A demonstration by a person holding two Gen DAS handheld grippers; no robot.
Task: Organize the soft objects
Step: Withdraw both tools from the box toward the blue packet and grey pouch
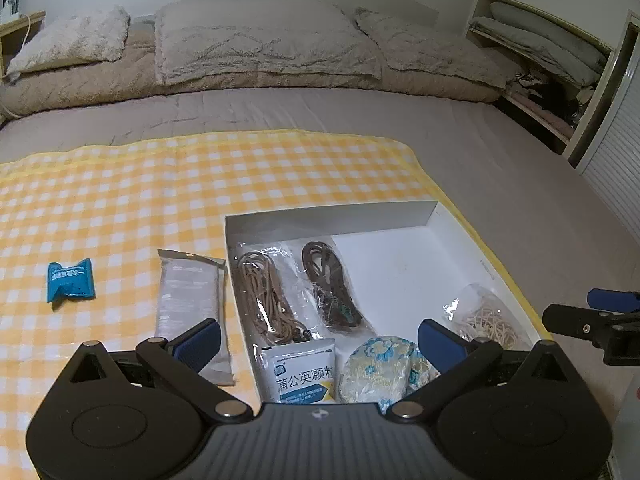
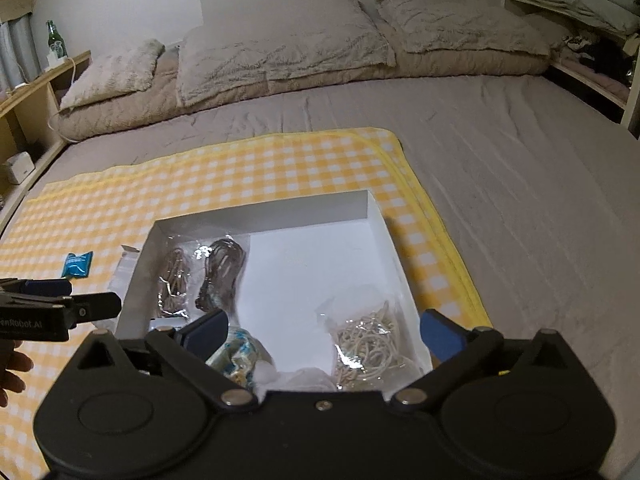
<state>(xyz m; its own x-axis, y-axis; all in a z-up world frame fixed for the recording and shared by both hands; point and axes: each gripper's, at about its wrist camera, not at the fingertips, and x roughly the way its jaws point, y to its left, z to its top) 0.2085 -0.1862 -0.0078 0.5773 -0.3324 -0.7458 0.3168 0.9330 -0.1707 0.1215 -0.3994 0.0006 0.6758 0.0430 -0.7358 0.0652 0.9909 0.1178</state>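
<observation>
Bed (image 1: pixel 500 152) with yellow checked cloth (image 1: pixel 200 184) across its near half, white box (image 1: pixel 400 264) at the cloth's right edge (cord bags, sachet, floral pouch inside), grey packet (image 1: pixel 188 300) and blue packet (image 1: pixel 71 282) left of it, left tongs (image 1: pixel 320 338) and right tongs (image 2: pixel 324 330) both spread apart, empty.

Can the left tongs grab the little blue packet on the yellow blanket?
Probably yes: the left tongs are open and empty, and the blue packet lies alone on the checked blanket, with nothing covering it.

Bed (image 1: pixel 460 152), pillows (image 1: pixel 260 40), yellow check cloth (image 1: pixel 160 184)
</observation>
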